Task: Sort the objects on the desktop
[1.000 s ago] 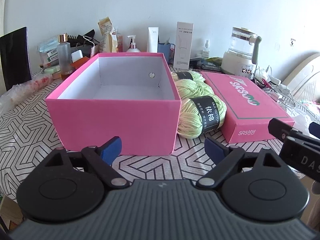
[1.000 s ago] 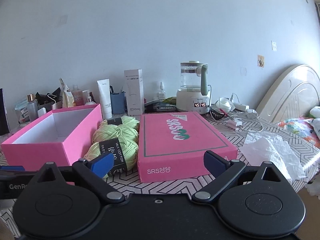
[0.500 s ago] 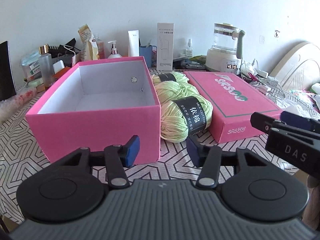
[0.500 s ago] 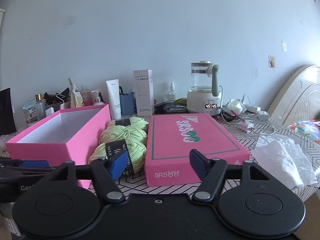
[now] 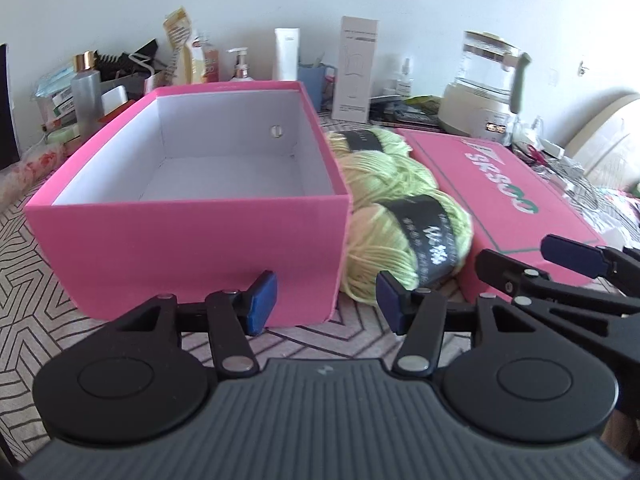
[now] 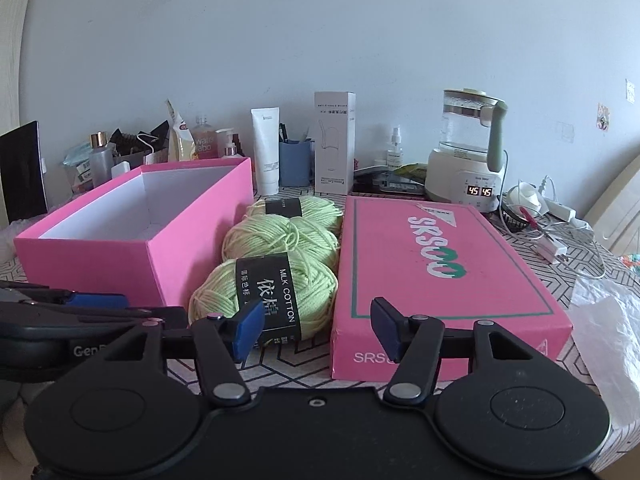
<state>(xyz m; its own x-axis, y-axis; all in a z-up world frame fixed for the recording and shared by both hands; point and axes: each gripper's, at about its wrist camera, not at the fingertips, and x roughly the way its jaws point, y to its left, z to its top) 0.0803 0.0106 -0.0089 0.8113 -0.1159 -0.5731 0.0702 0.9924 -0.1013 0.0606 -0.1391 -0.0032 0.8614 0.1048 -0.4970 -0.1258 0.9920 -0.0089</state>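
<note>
Background clutter along the rear wall: glass kettle (image 6: 471, 128) on a cream base, display read 45 45. Tall white carton (image 6: 334, 143) stood upright beside a blue pen cup (image 6: 295, 163) and a white tube (image 6: 266, 145). Crumpled plastic sheet (image 6: 608, 336) lay at right on the patterned tablecloth (image 5: 24, 240).

Matt pink cardboard box (image 5: 192, 248), white paper inside; fuzzy green yarn (image 6: 280, 240) at 12 o'clock; glossy glass kettle (image 6: 468, 128) at 1 o'clock.

Pink box (image 5: 192, 248), white inside; pale green yarn (image 6: 280, 240) with black bands; black-lined geometric tablecloth (image 5: 32, 280).
</note>
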